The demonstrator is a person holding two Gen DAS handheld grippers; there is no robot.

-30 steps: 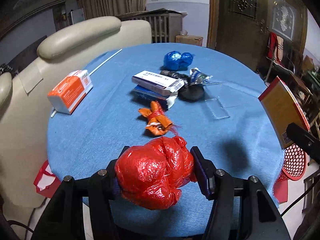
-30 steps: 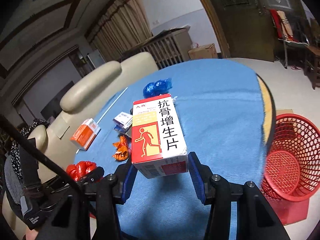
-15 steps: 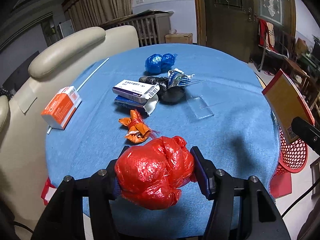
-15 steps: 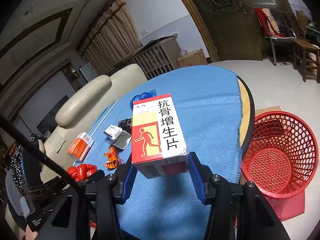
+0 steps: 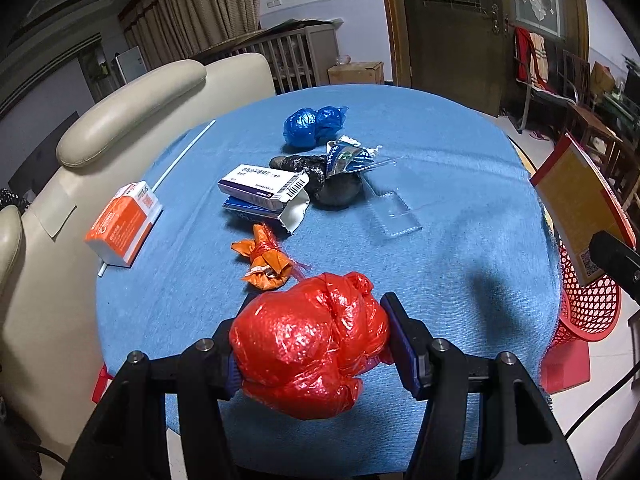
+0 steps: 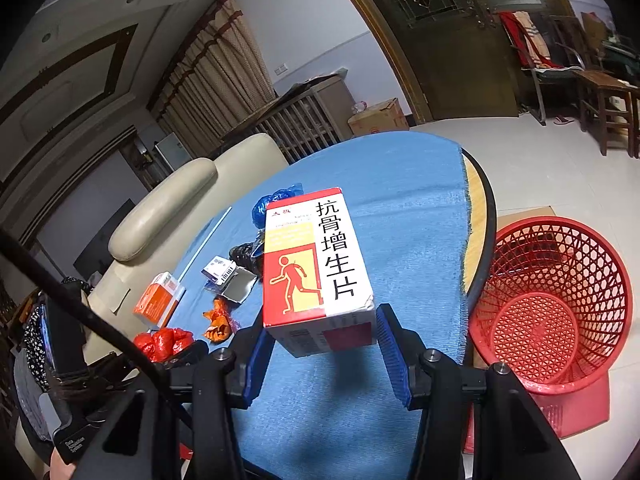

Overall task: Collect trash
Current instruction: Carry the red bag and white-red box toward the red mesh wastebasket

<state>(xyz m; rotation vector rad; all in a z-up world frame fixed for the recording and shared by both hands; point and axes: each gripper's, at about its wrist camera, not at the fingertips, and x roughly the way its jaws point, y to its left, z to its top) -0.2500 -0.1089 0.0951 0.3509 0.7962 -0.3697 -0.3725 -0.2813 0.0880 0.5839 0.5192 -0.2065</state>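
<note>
Left gripper (image 5: pixel 312 344): fingers pinch a crumpled red plastic bag (image 5: pixel 308 344), glossy and soft, held over the near edge of the blue cloth-covered table (image 5: pixel 460 264).
Table trash: knotted orange wrapper (image 5: pixel 264 258), white-purple carton (image 5: pixel 264 186), orange-white box (image 5: pixel 124 228), blue bag wad (image 5: pixel 314 126); all lie beyond the left fingers.
Right gripper (image 6: pixel 324 344): fingers clamp the near end of a rigid red-white medicine box (image 6: pixel 316 264), long axis pointing away.
Red mesh basket (image 6: pixel 556 304): on the floor, right of the box and lower; right hand is nearer.

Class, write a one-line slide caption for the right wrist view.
Right gripper holds a red-and-white medicine box above the blue-clothed table, beside the red basket.
</note>
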